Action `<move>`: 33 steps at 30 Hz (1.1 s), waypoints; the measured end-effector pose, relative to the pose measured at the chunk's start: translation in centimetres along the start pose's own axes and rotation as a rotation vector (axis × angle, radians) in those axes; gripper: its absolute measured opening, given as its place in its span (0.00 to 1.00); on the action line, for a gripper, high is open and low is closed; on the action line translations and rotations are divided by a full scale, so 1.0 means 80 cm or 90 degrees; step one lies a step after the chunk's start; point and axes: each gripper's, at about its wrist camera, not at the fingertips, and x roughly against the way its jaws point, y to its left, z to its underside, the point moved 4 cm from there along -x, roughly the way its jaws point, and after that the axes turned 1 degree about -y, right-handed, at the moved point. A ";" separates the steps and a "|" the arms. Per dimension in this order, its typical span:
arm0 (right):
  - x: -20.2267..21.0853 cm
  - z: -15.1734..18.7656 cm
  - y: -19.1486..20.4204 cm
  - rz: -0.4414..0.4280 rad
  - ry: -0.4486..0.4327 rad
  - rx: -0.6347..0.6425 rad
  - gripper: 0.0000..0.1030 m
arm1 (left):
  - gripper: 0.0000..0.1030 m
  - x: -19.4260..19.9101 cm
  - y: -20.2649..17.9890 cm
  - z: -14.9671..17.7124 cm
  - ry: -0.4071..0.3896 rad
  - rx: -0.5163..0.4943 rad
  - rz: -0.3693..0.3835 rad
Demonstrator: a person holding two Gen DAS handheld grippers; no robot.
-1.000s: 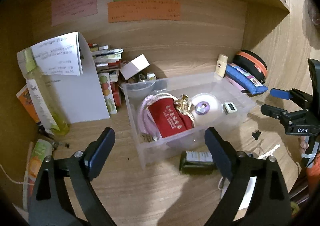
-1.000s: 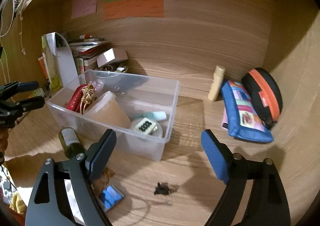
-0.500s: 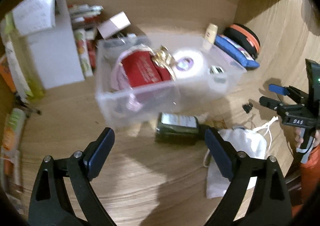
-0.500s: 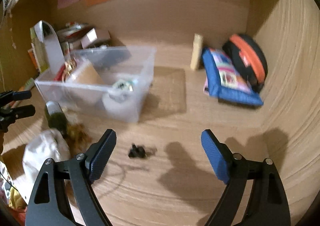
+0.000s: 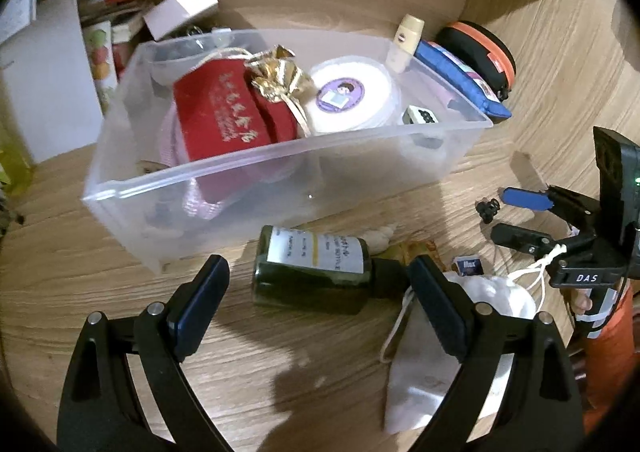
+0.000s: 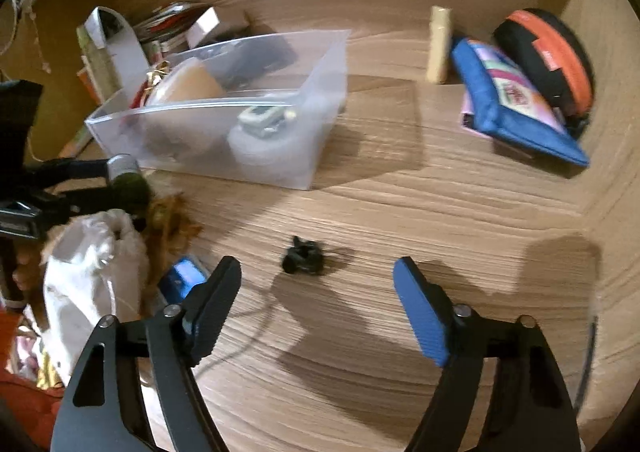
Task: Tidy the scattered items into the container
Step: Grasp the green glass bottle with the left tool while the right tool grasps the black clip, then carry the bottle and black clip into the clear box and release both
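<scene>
A clear plastic bin [image 5: 280,156] [image 6: 320,64] on the wooden desk holds a red pouch [image 5: 220,108], a gold bag, a white round tub and a small timer. A dark green bottle [image 5: 316,268] lies on its side in front of the bin. My left gripper [image 5: 316,296] is open, its fingers on either side of the bottle. A white drawstring bag [image 5: 436,348] [image 6: 88,272] lies to the bottle's right. A small black clip [image 6: 302,256] [image 5: 488,209] lies on the desk. My right gripper [image 6: 318,296] is open just short of the clip.
A blue pouch [image 6: 516,100], a black-and-orange case [image 6: 548,52] and a cream tube [image 6: 439,44] sit at the back right. Books, a white box and a paper stand [image 5: 48,72] are at the back left. A small blue card [image 6: 182,278] lies by the white bag.
Both grippers have moved down and forward. My left one has closed in on the green bottle; my right one has neared the black clip. Both stay open.
</scene>
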 end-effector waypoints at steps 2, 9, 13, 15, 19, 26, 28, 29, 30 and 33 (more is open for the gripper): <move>-0.005 0.000 0.004 -0.004 0.014 0.008 0.59 | 0.90 -0.006 0.000 -0.002 0.010 0.007 0.006; -0.009 -0.004 0.011 0.025 0.016 0.036 0.41 | 0.90 -0.020 0.001 -0.007 0.016 0.025 0.023; -0.009 -0.006 0.011 0.035 0.016 0.045 0.30 | 0.90 -0.020 0.001 -0.007 0.007 0.023 0.025; -0.009 -0.008 0.012 0.037 0.017 0.047 0.22 | 0.88 -0.019 0.001 -0.008 0.004 0.027 0.032; -0.008 -0.009 0.013 0.031 0.014 0.036 0.20 | 0.76 -0.016 -0.001 -0.007 0.000 0.025 0.040; 0.013 -0.016 0.020 0.025 -0.012 0.028 0.20 | 0.76 -0.003 -0.007 -0.004 -0.023 0.009 0.033; 0.021 -0.020 0.022 0.028 -0.024 0.027 0.20 | 0.76 0.006 -0.009 -0.003 -0.038 0.003 0.026; 0.025 -0.021 0.023 0.026 -0.028 0.025 0.20 | 0.76 0.012 -0.010 -0.002 -0.048 0.001 0.020; 0.029 -0.023 0.024 0.025 -0.034 0.023 0.20 | 0.76 0.019 -0.012 -0.002 -0.060 -0.002 0.014; 0.039 -0.028 0.027 0.028 -0.050 0.023 0.20 | 0.76 0.038 -0.012 -0.001 -0.087 -0.002 0.005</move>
